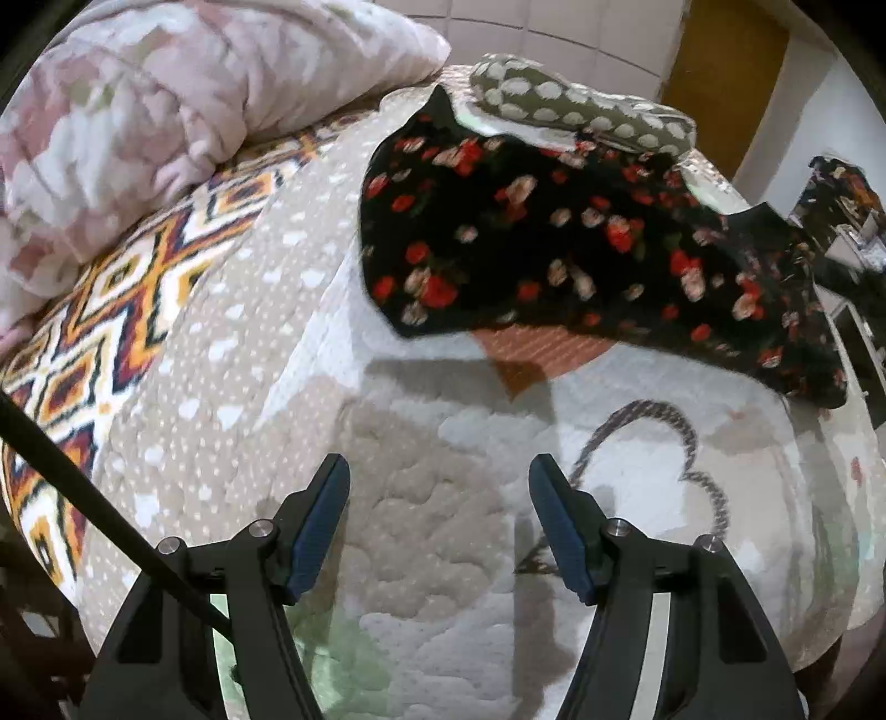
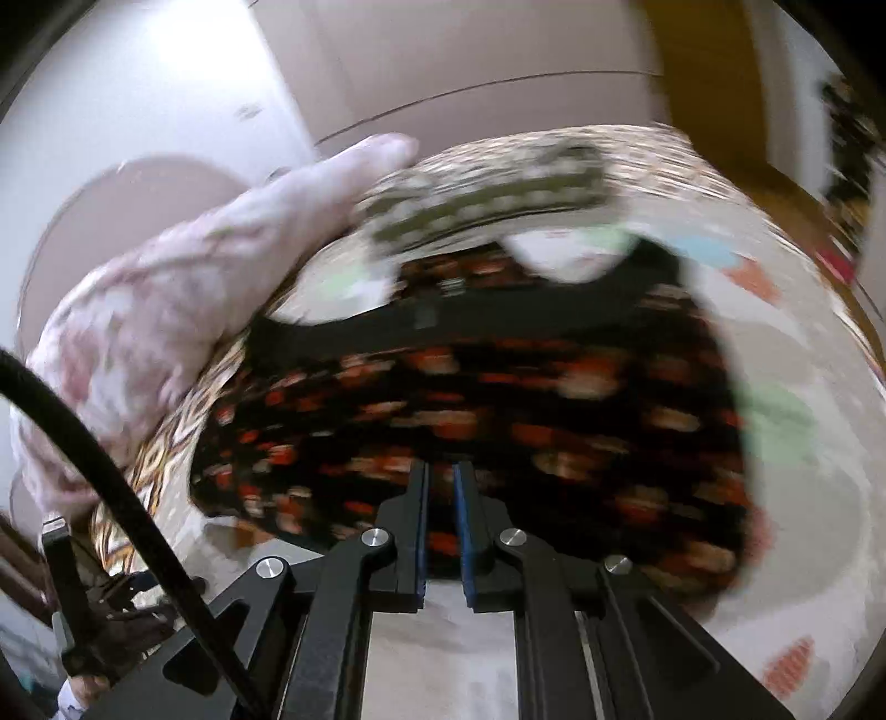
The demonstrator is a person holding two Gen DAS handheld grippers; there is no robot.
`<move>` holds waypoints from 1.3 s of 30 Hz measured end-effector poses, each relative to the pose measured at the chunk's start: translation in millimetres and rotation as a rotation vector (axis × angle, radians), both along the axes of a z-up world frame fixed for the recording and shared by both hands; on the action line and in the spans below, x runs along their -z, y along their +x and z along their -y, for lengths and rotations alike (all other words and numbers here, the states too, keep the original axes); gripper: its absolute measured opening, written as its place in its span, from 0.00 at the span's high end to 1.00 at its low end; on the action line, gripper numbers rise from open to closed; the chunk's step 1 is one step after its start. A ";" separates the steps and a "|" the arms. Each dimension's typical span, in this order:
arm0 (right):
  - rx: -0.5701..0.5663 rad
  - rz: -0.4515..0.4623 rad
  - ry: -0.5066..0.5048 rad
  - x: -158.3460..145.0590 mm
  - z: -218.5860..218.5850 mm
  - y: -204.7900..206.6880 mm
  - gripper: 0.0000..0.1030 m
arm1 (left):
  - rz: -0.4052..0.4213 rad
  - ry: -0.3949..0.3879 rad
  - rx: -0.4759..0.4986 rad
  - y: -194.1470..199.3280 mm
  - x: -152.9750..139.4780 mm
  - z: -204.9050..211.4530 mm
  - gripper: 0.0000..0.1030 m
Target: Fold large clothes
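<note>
We had the right hand-held gripper point(image 2: 440, 498) clamped on the near edge of the black floral garment point(image 1: 554, 243), lifting that edge off the bed point(image 1: 443, 443), presumably to carry it over for a fold. The left hand-held gripper point(image 1: 439, 526) hung open and empty at the lower centre, over bare quilt. Upper left lay a pink duvet point(image 1: 166, 111); a dotted pillow point(image 1: 581, 111) sat behind the garment, a tiled wall point(image 1: 554, 33) beyond.

pink duvet point(image 1: 166, 111) bunched; spotted pillow point(image 1: 581, 111) beside
</note>
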State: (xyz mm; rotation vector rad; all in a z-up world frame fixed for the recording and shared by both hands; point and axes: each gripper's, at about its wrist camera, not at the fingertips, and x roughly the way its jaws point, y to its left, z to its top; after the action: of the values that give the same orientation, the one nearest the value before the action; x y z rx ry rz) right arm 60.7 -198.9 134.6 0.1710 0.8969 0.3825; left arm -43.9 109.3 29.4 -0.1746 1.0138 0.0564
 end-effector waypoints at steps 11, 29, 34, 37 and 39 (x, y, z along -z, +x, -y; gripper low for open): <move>0.026 -0.118 -0.080 90.8 -88.6 63.2 0.90 | 0.028 0.000 0.013 -5.5 17.8 -0.7 0.16; -0.076 0.043 -0.081 37.3 -113.4 13.0 0.80 | 0.044 -0.083 -0.118 -39.6 -12.6 -21.0 0.13; -0.133 0.020 -0.072 47.7 -156.0 15.1 0.80 | 0.074 -0.075 -0.148 -49.9 -23.2 -33.5 0.13; -0.151 -0.030 -0.143 69.2 -175.8 24.3 0.80 | 0.093 -0.065 -0.138 -55.6 -30.6 -31.9 0.13; -0.143 -0.063 -0.162 81.1 -180.2 30.1 0.80 | 0.096 -0.056 -0.129 -58.1 -33.8 -30.9 0.13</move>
State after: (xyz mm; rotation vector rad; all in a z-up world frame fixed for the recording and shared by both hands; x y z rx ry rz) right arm 90.8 -18.7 53.4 -0.0311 1.0008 0.4372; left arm -102.0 140.3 63.2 -0.2909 0.9082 0.1357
